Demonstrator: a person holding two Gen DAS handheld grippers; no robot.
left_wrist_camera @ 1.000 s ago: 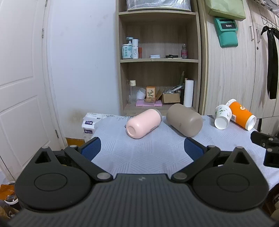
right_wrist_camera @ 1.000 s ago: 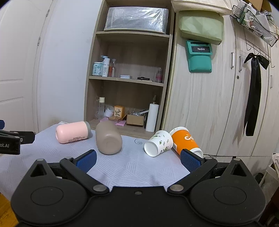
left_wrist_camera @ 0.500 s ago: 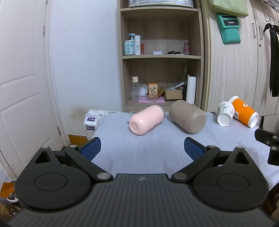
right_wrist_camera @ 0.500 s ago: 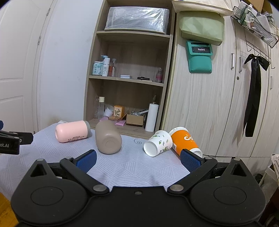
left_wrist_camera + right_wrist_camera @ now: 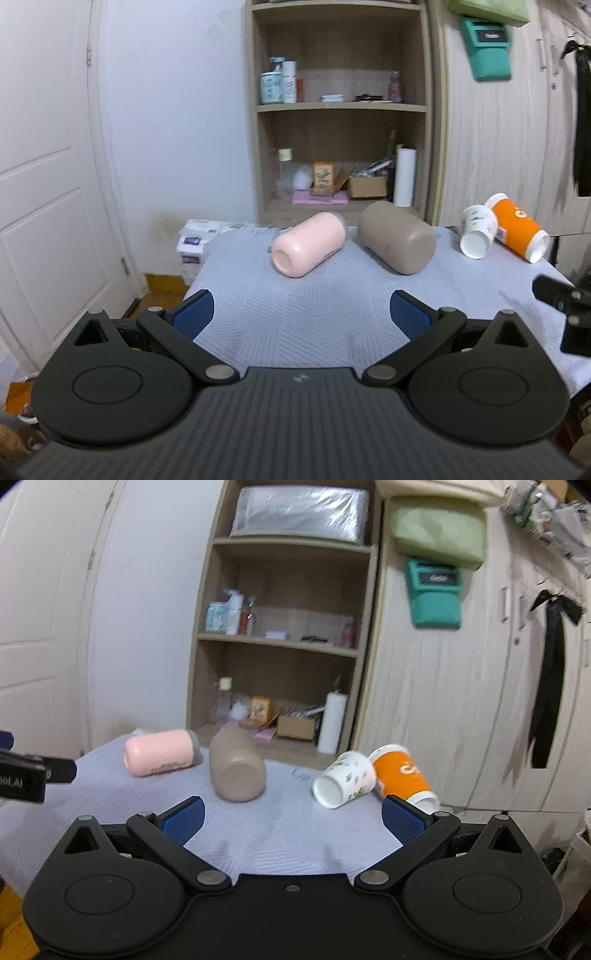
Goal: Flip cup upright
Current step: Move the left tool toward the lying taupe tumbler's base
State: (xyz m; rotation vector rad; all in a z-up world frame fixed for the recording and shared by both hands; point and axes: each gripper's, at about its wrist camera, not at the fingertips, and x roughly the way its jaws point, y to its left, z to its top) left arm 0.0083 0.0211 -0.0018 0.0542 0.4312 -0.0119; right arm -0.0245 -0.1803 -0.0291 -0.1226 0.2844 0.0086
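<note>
Several cups lie on their sides on a table with a pale blue-grey cloth (image 5: 332, 306). A pink cup (image 5: 308, 244) lies left of centre, a taupe cup (image 5: 397, 236) beside it, a white floral paper cup (image 5: 476, 236) and an orange cup (image 5: 519, 232) at the right. All show in the right wrist view: pink (image 5: 159, 752), taupe (image 5: 236, 770), white (image 5: 343, 784), orange (image 5: 400, 775). My left gripper (image 5: 301, 314) is open and empty, short of the pink cup. My right gripper (image 5: 291, 818) is open and empty, near the white cup.
A wooden shelf unit (image 5: 340, 110) with bottles, boxes and a paper roll stands behind the table. Wooden cupboards (image 5: 461, 701) are at the right, a white door (image 5: 44, 184) at the left. Stacked tissue packs (image 5: 192, 243) sit by the table's far left corner.
Both grippers have moved a little forward toward the cups, and the right view has tilted and blurred. The cups have not moved. Both grippers remain open.
</note>
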